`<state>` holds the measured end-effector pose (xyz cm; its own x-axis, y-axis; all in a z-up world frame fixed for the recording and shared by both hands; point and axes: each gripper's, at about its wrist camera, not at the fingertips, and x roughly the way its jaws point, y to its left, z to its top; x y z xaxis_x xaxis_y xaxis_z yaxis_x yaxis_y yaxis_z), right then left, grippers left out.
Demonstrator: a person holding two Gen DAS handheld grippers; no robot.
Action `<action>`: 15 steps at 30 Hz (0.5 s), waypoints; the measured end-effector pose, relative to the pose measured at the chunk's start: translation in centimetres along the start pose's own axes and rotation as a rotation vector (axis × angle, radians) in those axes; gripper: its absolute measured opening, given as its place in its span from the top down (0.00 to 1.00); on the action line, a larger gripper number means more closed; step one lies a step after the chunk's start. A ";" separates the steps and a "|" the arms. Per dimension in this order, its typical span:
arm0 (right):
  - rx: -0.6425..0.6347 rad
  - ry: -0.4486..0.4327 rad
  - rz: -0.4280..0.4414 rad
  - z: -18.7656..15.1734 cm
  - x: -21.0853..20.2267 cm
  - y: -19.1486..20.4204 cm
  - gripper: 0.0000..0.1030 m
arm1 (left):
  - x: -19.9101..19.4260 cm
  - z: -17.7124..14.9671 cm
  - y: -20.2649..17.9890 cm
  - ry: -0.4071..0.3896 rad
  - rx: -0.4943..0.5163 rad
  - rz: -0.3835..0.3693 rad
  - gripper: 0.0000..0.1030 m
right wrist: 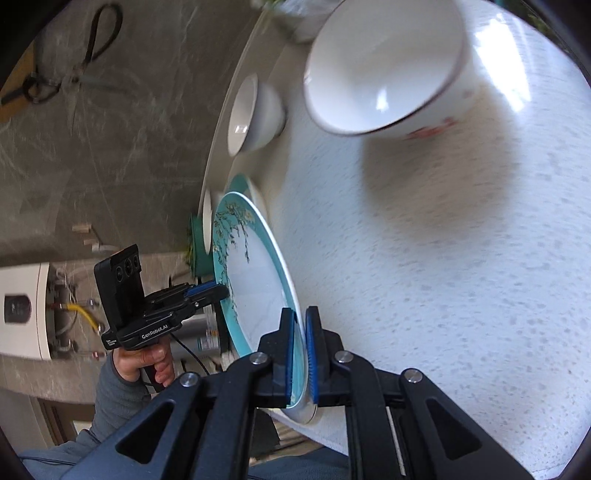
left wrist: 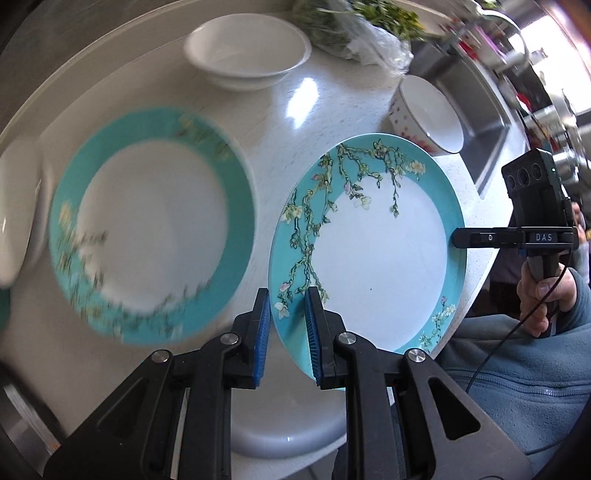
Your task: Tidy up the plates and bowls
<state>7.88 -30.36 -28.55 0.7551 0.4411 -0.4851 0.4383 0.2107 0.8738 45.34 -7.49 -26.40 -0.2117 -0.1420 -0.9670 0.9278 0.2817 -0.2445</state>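
Note:
A teal-rimmed plate with a blossom-branch pattern [left wrist: 369,251] hangs tilted above the white counter [left wrist: 288,110], held from two sides. My left gripper [left wrist: 287,291] is shut on its near rim; from the right wrist it shows as the left gripper [right wrist: 221,290] on the plate's [right wrist: 255,280] far edge. My right gripper [right wrist: 300,312] is shut on the opposite rim, and the left wrist view has that right gripper [left wrist: 456,236] at the plate's right edge. A second teal plate [left wrist: 147,221], blurred, lies on the counter to the left. A plain white bowl [left wrist: 247,48] and a flower-printed bowl [left wrist: 424,114] stand further back.
A steel sink [left wrist: 480,122] lies right of the counter. A plastic bag of greens [left wrist: 351,26] sits at the back. A white dish [left wrist: 288,435] lies under my left gripper, and another white bowl [left wrist: 14,221] at the left edge. A person's blue sleeve [left wrist: 517,387] is at the lower right.

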 end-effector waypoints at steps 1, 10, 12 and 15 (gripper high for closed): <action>-0.013 0.021 0.000 0.1 0.5 0.4 0.90 | -0.3 -0.8 0.9 -0.004 -0.018 0.002 0.84; -0.122 0.213 -0.011 -0.6 5.4 2.8 0.90 | -2.1 -9.9 3.6 -0.049 -0.228 0.037 0.84; -0.139 0.254 -0.019 -0.7 6.5 3.1 0.89 | -2.3 -12.2 4.0 -0.059 -0.274 0.032 0.84; -0.155 0.302 -0.027 -1.1 7.4 3.0 0.89 | -2.0 -14.6 4.3 -0.067 -0.330 0.029 0.84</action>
<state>14.25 -25.48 -29.47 0.5554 0.6670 -0.4967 0.3593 0.3462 0.8666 45.31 7.86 -26.53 -0.1556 -0.1882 -0.9697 0.7814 0.5772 -0.2374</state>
